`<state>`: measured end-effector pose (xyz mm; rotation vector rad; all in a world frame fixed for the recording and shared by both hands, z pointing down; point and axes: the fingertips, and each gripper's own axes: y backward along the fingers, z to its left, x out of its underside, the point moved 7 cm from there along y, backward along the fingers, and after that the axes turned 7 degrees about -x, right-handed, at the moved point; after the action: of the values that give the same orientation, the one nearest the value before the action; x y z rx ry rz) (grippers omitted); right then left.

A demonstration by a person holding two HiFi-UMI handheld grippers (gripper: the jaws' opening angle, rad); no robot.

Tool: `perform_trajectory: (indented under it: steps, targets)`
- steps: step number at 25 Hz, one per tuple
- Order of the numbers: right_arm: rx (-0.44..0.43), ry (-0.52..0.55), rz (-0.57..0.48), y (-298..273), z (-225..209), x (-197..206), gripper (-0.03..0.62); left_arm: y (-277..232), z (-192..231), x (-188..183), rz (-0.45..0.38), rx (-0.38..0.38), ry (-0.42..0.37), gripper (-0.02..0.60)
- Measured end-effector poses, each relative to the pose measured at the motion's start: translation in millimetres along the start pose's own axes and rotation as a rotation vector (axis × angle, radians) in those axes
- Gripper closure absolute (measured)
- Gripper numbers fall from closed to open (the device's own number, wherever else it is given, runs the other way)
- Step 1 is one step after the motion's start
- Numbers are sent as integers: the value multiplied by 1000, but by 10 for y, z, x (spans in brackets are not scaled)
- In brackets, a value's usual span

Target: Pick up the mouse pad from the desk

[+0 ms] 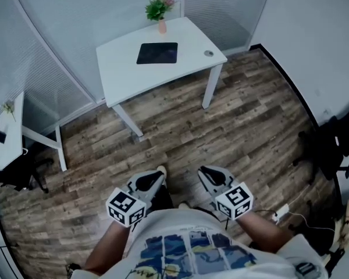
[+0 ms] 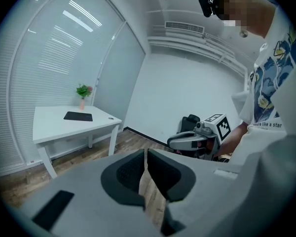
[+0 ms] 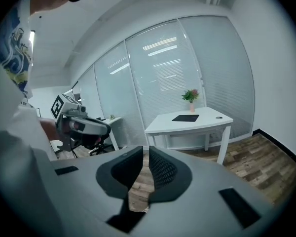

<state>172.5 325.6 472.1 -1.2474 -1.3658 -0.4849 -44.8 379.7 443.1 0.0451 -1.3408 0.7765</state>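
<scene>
A dark rectangular mouse pad lies flat near the middle of a white desk across the room. It is also visible, small, in the left gripper view as the mouse pad and in the right gripper view as the mouse pad. Both grippers are held low in front of the person's body, far from the desk, over the wooden floor. My left gripper is shut with nothing in it. My right gripper has its pads nearly together and holds nothing.
A potted plant in a pink vase stands at the desk's far edge. A small round object sits near its right corner. A second white desk is at the left and a black chair at the right. A white plug and cable lie on the floor.
</scene>
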Motion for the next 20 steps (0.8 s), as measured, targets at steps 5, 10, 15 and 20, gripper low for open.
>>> perform_trajectory:
  steps: [5,10,15,20]
  targets:
    - [71,18,0,-394,-240,-411,523,-345,646,-401,6,37,-11,528]
    - [123,-12,12,-879,-514,-714,523,-693,1300,-817,3,90,-47,522]
    - [133,-16,14,-1334,-628,-958,525,-945,1911,-975,21,100,-51,505]
    - [165,-29,5,-1487,-877,-1119,523,-1278,2334,-1136,32,86,-33,491]
